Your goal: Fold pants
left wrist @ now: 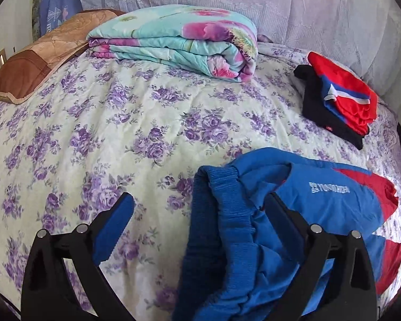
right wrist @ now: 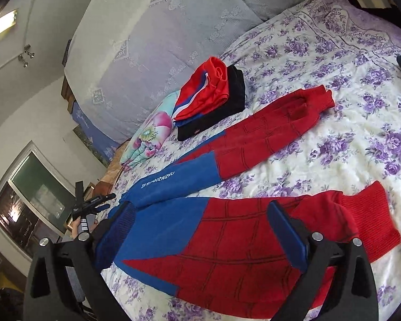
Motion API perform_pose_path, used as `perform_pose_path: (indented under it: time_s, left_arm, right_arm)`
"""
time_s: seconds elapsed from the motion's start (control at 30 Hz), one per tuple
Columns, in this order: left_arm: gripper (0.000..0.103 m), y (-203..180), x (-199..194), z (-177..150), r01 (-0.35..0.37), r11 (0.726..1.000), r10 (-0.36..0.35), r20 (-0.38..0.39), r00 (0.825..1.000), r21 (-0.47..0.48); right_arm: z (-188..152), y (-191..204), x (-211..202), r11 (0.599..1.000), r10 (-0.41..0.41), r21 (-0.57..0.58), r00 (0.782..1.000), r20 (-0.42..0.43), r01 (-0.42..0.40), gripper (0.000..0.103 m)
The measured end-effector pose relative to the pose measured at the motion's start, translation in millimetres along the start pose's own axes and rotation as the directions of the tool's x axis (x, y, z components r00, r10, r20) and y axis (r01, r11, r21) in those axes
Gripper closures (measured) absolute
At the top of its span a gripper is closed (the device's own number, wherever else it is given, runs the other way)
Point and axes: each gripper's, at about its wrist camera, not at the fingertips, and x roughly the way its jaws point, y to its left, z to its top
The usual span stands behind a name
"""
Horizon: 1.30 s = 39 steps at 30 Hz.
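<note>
— Two grippers by the bed [left wrist: 99, 123]? Spread or pinching?
— Left gripper [left wrist: 200, 214]: spread wide at the pants [right wrist: 227, 230] waistband. Right gripper [right wrist: 197, 222]: spread wide over one red leg.
— And the pants?
— Flat on the bed, near the folded clothes [right wrist: 211, 99].

Floral bedsheet [left wrist: 125, 123] w/ folded quilt [left wrist: 179, 40], brown pillow [left wrist: 42, 61], stacked red/black clothes [left wrist: 339, 101].
</note>
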Motion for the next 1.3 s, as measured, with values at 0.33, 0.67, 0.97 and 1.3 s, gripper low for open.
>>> perform_pose_path:
  time_s: [0.33,0.67,0.97,1.3]
  left_arm:
    - [0.007,16,34,-3,0.233,0.968,-0.24,-0.079,0.967,-0.095]
    - [0.039,5,41,-2,0.309,0.951,-0.311,-0.094,0.946,-0.031]
    - [0.065,-3,19,-6,0.262,0.963,-0.263,0.02,0.964,0.066]
    - [0.073,7,20,-8,0.243,0.97,-0.244,0.039,0.969,0.028]
  right_arm:
    - [-9,-3,46,0.983,0.15,0.129,0.981,-0.121,-0.134,0.004]
    - [-4,6,59,0.994,0.045,0.108,0.993,-0.107,-0.034,0.004]
    - [-13,20,84,0.998,0.011,0.057,0.984,-0.176,-0.001,0.004]
    - [-13,31,95,1.0,0.008,0.023,0.98,-0.199,-0.003,0.004]
